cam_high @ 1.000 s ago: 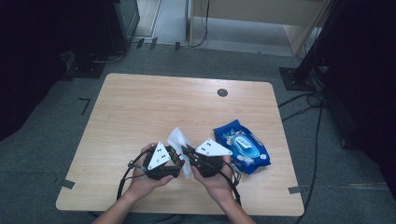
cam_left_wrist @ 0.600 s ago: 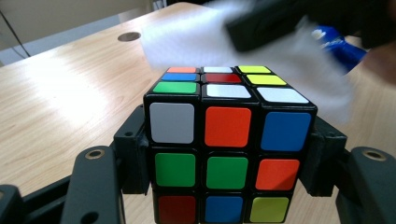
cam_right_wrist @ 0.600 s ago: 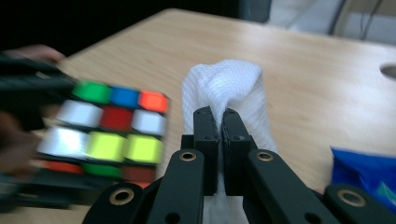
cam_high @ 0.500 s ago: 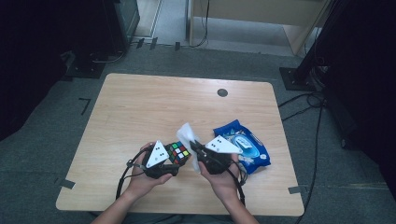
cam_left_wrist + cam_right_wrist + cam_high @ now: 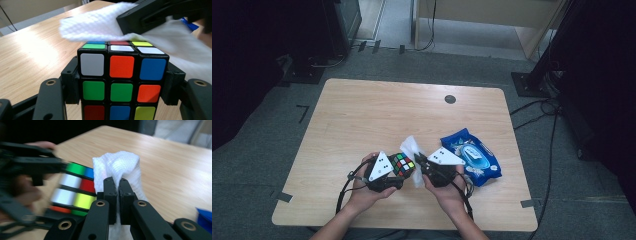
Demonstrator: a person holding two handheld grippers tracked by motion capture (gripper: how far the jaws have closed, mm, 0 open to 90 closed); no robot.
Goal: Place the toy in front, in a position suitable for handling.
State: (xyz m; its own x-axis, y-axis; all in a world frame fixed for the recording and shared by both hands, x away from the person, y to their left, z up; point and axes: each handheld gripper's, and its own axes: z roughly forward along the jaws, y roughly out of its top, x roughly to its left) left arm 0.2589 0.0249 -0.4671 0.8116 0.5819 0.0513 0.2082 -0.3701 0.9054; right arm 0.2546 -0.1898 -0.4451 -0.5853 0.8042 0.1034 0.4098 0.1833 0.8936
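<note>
A scrambled colour cube (image 5: 403, 164) (image 5: 121, 80) (image 5: 75, 188) is clamped between the jaws of my left gripper (image 5: 398, 169) (image 5: 121, 85), held just above the table near its front edge. My right gripper (image 5: 421, 165) (image 5: 118, 185) is shut on a white wet wipe (image 5: 413, 148) (image 5: 100, 25) (image 5: 117, 167). The wipe lies against the cube's top face, and in the left gripper view it drapes over the far edge of the cube. In the high view the two grippers are close together, left of the blue pack.
A blue pack of wet wipes (image 5: 471, 156) (image 5: 203, 218) lies on the wooden table (image 5: 377, 115) right of my right gripper. A small dark round grommet (image 5: 450, 99) sits near the table's far edge. Cables trail from both grippers toward the front edge.
The cube has turned so its coloured faces show from above. The right gripper has brought the wipe down onto the cube's top. Both hands stayed in about the same place.
</note>
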